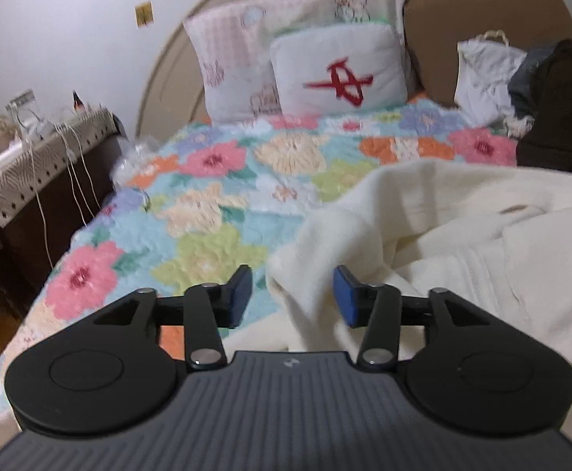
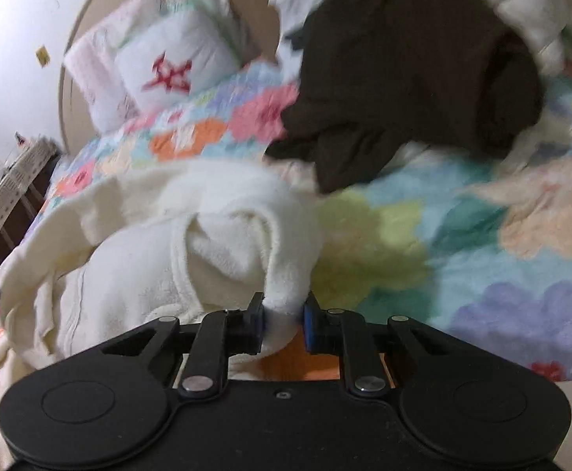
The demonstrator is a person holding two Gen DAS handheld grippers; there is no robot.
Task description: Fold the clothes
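folding looks barely begun: the cream garment (image 2: 137, 259) lies rumpled on the flowered quilt (image 1: 207, 196), no neat fold visible. the right gripper (image 2: 283, 320) pinches a bunch of it; the left gripper (image 1: 293, 294) stands spread, gripping nothing. one dark garment (image 2: 411, 70) waits beyond, plus some white cloth. two pillows.

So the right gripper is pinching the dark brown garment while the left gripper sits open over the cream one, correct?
Not quite. The right gripper is pinching the cream garment, not the dark brown garment, as the right wrist view shows. The left gripper is open over the cream one.
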